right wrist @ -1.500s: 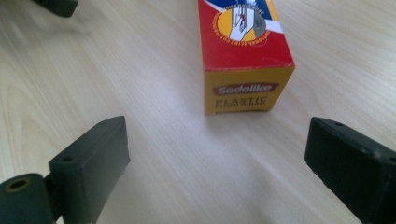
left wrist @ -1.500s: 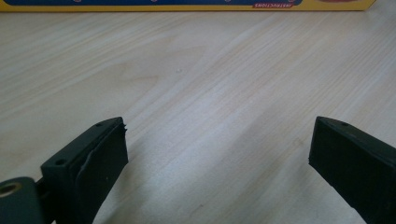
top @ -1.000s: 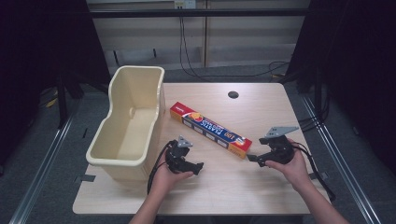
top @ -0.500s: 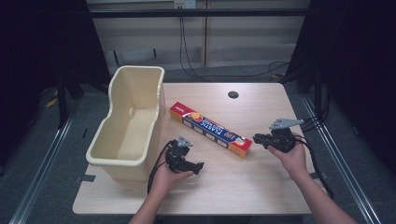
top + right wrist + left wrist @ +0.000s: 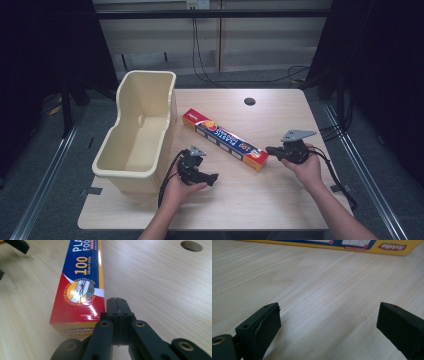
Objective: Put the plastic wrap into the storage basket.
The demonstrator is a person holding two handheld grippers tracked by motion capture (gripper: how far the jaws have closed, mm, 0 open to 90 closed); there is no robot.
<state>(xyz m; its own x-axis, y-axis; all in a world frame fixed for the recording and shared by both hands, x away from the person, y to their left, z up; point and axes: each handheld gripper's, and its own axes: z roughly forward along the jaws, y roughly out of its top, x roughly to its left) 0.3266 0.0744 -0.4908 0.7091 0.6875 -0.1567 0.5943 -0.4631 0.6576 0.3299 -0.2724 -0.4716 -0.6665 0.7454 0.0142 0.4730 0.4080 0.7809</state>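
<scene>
Resting on the pale wooden table (image 5: 280,200) in a dark room, left gripper (image 5: 212,177) jaws wide, right gripper (image 5: 270,149) jaws pressed together, empty.

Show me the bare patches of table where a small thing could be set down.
Free: the far right table between the foil box and the right edge, around the cable hole; the near strip between both hands. Crowded: between the bin, left tool and box.

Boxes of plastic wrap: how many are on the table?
1. The plastic wrap box lies diagonally mid-table, beside the cream bin, its near end just ahead of the right gripper. Anything low inside the bin could be hidden.
</scene>
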